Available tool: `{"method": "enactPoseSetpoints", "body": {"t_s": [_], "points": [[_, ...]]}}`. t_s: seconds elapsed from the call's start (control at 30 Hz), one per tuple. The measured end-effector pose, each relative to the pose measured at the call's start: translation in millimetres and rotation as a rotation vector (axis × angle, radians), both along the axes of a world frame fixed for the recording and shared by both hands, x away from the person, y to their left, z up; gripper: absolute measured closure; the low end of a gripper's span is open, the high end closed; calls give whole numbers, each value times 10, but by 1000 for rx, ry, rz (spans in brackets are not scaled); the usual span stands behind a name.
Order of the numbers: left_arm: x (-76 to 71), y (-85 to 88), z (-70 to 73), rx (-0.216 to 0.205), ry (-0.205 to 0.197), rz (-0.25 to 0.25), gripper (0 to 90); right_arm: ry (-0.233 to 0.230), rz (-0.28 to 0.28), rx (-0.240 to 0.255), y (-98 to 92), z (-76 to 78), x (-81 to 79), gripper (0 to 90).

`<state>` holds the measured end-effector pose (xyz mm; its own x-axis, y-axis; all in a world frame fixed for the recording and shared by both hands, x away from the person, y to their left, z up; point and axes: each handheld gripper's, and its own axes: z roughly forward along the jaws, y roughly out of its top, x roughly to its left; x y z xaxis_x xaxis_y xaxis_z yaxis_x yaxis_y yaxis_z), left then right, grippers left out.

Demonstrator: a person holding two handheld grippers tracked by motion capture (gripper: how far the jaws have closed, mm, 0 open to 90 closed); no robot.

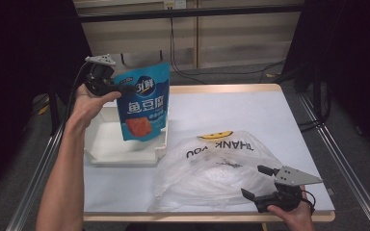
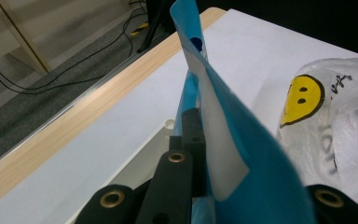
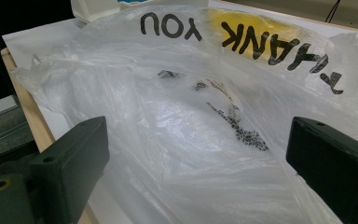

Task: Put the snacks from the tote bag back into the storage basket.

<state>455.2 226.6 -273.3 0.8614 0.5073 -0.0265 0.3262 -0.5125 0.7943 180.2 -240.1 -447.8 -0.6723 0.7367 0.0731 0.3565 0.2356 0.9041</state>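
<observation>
the right gripper (image 1: 266, 185) is seen nearest the camera in the high view, at the near right edge of the table (image 1: 250, 108), gripped by the right hand (image 1: 291, 214). its jaws are spread wide and nothing is held between them; in the right gripper view the crumpled plastic bag (image 3: 200, 121) is framed just ahead of them, apparently untouched. the bag, printed with "thank you" and a yellow smiley, is spread over the near middle of the table.

the blue snack pouch (image 1: 143, 101) is held up in the air over the white tray (image 1: 96, 156), which sits on the left part of the table, just beside the bag. the pouch is pinched by its upper left edge in the left gripper (image 1: 112, 87), whose jaws are closed tight on that edge; in the left gripper view the blue film (image 2: 242, 154) is seen running up between the black jaws. the pouch hangs slightly tilted, its bottom over the tray's right side.

judged from this, the pouch is being carried between tray and bag. for the step to go well, the pinch should be kept firm, the pouch kept hanging free of the tray wall, and the bag's mouth should be lifted open by the right gripper before the pouch is brought over.

the left forearm is stretched forward and raised, the wrist bent so the jaws point right. the right hand is kept low, jaws aimed at the bag.
</observation>
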Motion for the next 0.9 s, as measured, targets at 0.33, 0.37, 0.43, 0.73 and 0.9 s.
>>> {"method": "enactPoseSetpoints", "body": {"t_s": [0.33,0.37,0.43,0.73,0.9], "points": [[126,-41,-108,4,4,42,900,-4,-2,1,-20,-1,3,56],[135,-43,-120,1,3,47,900,-4,-3,0,-18,-1,1,56],[152,-50,-139,7,2,36,900,-1,1,2,-10,-7,2,56],[278,-19,-218,-3,6,36,900,5,6,4,5,-8,-5,56],[313,2,-239,4,-1,42,900,13,18,-3,23,-23,11,56]]}}
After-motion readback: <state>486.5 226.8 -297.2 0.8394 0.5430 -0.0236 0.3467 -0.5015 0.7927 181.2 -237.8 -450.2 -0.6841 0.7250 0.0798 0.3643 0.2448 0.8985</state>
